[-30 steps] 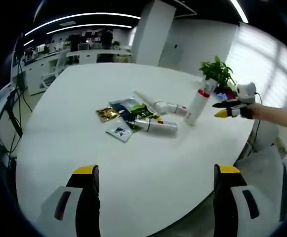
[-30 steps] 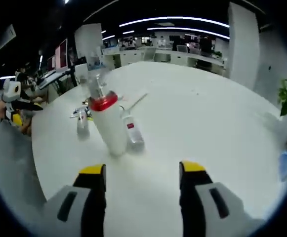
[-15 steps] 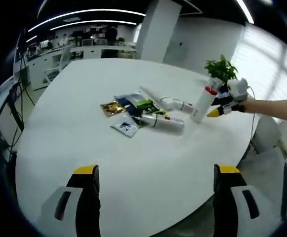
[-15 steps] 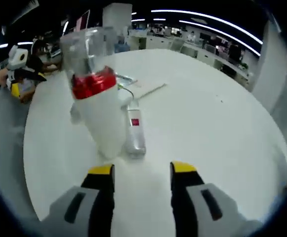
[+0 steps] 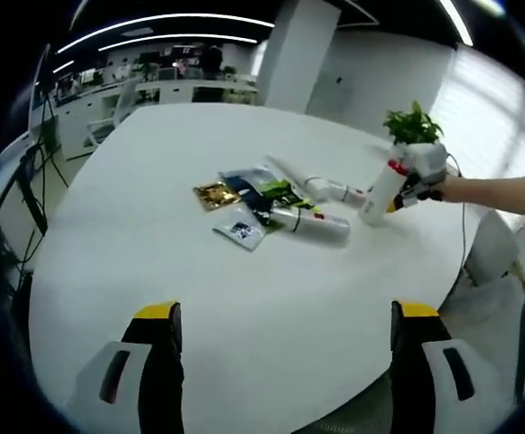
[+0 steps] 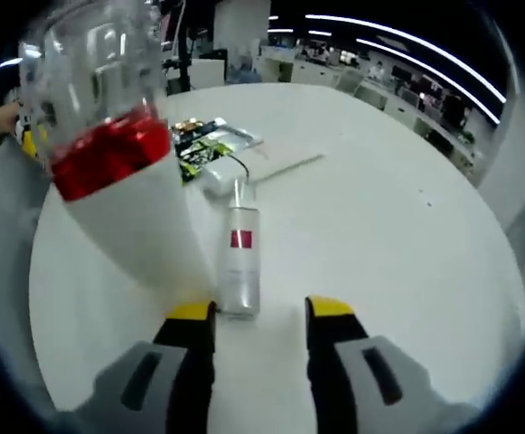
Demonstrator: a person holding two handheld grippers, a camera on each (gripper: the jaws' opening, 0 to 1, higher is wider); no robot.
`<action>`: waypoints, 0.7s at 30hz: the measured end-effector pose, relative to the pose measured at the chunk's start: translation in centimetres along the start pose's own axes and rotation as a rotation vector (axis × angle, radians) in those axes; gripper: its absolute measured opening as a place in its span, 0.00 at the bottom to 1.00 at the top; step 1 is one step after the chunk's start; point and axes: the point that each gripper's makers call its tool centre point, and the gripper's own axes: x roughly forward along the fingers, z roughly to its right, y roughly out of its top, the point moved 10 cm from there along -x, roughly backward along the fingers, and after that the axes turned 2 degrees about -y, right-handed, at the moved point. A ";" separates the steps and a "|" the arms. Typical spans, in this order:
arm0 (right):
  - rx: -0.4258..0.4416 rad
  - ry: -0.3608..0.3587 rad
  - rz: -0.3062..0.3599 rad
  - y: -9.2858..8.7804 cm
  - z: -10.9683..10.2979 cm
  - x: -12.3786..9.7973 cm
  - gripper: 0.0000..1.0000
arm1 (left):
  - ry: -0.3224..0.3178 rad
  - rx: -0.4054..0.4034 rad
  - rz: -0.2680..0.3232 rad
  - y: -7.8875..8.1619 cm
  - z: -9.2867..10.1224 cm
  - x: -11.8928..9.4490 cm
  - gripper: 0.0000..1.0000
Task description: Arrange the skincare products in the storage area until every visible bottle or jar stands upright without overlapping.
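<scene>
Looking along the left gripper point(image 5: 280, 325), jaws spread wide over the near edge of a round white table point(image 5: 154, 226), the left gripper view takes in flat glossy sachets point(image 5: 235, 203) and a silvery tube point(image 5: 312, 223) lying on its side mid-table, with the upright white bottle point(image 5: 379, 192) and a potted plant point(image 5: 413, 127) near the far right edge. The right gripper view gives the close detail: the bottle point(image 6: 126, 199) has a clear domed cap, a red band and a smooth white body, leaning in this view. The right gripper point(image 6: 257, 316), jaws narrowed, sits at the bottle's base; whether it grips is unclear.
</scene>
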 end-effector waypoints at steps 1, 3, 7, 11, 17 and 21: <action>-0.001 0.004 -0.002 0.0 0.2 0.2 0.39 | 0.001 0.000 -0.001 0.0 0.0 0.0 0.94; -0.002 0.017 -0.001 0.1 0.6 0.4 0.38 | -0.001 0.002 -0.005 0.1 0.0 0.1 0.94; -0.019 0.064 0.018 0.8 1.4 0.9 0.36 | 0.002 0.023 -0.014 0.4 0.0 0.2 0.94; -0.037 0.109 0.025 1.4 1.8 1.6 0.33 | 0.004 0.033 -0.018 0.6 -0.2 0.2 0.94; -0.106 0.217 0.012 2.4 2.3 2.7 0.32 | 0.011 0.028 -0.015 0.7 -0.4 0.2 0.94; -0.124 0.240 0.018 2.8 3.1 3.6 0.28 | 0.017 0.025 -0.021 0.6 -0.6 0.2 0.94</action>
